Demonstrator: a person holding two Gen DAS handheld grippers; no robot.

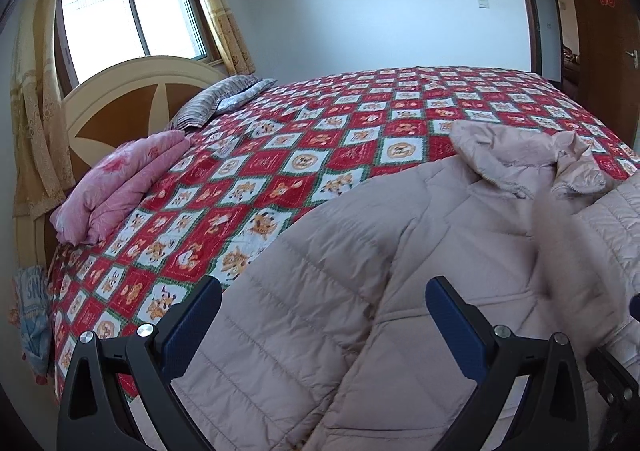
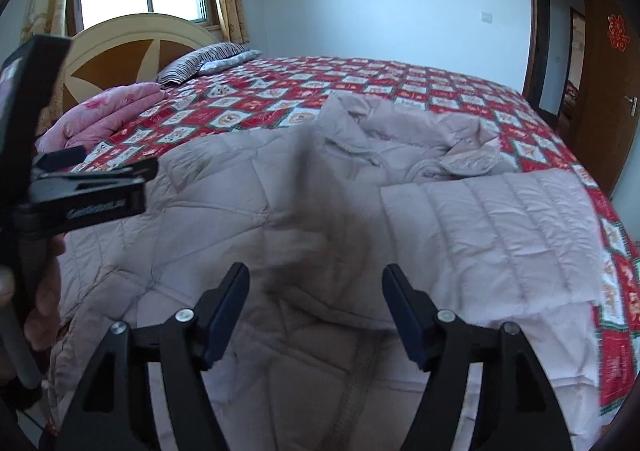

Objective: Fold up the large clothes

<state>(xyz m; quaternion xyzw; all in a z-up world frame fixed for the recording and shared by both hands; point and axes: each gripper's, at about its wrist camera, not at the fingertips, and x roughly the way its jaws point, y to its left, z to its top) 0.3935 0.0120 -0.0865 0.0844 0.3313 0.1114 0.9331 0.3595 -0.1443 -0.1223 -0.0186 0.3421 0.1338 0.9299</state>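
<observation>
Left wrist: quilt [image 1: 248, 179] beyond jacket [image 1: 320, 311].

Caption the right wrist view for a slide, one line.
Open right gripper above a pale pink quilted jacket spread on a red patchwork bedspread, blurred fabric falling before it.

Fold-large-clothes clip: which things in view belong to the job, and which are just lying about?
Job:
pale pink padded jacket, spread on the bed
left hand-held gripper, open
right hand-held gripper, open

Lying about:
folded pink quilt
striped pillow
red patterned bedspread
</observation>
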